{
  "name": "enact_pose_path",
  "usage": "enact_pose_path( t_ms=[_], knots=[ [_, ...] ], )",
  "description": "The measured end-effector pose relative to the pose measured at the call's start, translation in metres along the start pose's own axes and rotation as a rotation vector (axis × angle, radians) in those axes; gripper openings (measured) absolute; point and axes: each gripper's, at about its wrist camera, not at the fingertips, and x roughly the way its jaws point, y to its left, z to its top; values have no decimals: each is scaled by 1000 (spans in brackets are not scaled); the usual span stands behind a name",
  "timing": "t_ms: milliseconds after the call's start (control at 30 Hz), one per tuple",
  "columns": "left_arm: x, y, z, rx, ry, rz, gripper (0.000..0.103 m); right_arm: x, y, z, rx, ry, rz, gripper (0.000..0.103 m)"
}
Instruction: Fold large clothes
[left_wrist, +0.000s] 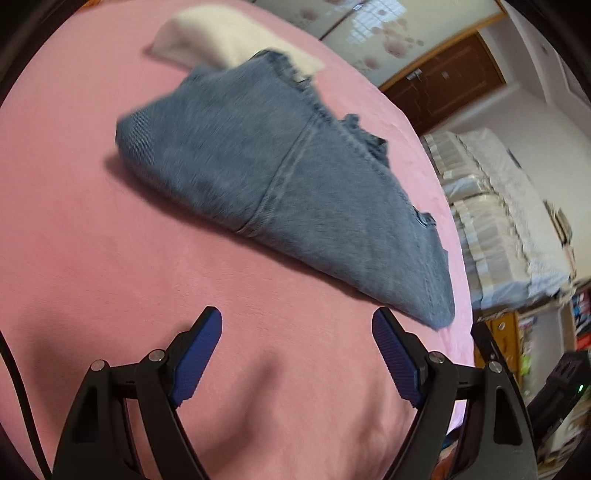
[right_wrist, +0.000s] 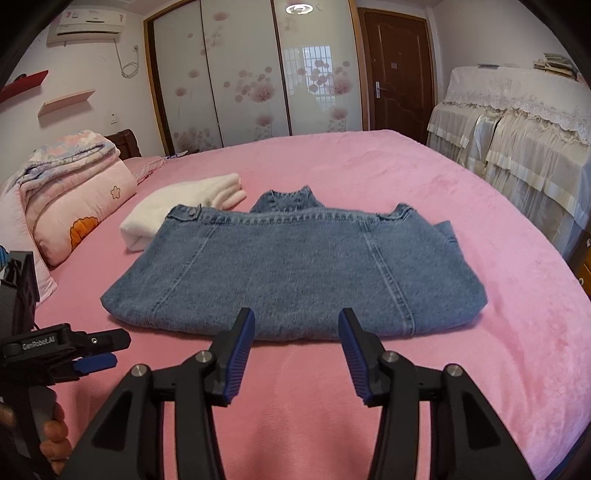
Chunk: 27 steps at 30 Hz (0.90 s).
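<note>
Denim jacket sits folded mid-frame on the bed. Our left tool and right tool are released, empty; probably one more fold or done.

"GenRobot.AI" is printed on the left gripper body.

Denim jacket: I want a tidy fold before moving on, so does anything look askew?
Mostly neat. The denim jacket lies folded flat on the pink bed, but a bit of cloth pokes out at its right edge, and its far-left corner overlaps the white folded garment.
</note>
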Motion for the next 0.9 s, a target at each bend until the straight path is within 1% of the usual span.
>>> enact_pose_path(
  t_ms=[133,200,267,400,533,633,700,733,767,800,833,867,900],
  knots=[
    [28,27,9,-77,-18,-67,82,22,2,-7,2,13,-1,47],
    [37,34,15,-92,-51,-96,82,32,3,-9,7,17,1,47],
    [45,38,26,-86,-103,-119,82,42,3,-11,19,25,10,47],
    [62,41,52,-81,-181,-123,82,63,3,-11,34,40,20,47],
    [79,40,79,-110,-208,-133,82,80,6,-6,31,43,27,47],
    [83,39,96,-135,-239,-139,82,92,7,5,22,37,22,47],
    [82,37,102,-157,-264,-116,72,100,7,15,14,33,10,47],
    [81,35,104,-154,-268,-70,53,107,7,23,2,39,0,47],
    [79,31,104,-139,-279,-12,31,112,7,28,-10,43,-10,47],
    [77,27,104,-122,-286,14,28,120,8,36,-33,46,-24,47],
    [74,23,103,-105,-299,21,22,128,9,43,-61,41,-49,45],
    [69,18,102,-93,-321,23,18,137,11,48,-91,41,-63,37],
    [64,11,101,-64,-340,33,17,145,12,51,-115,55,-58,25]
  ],
)
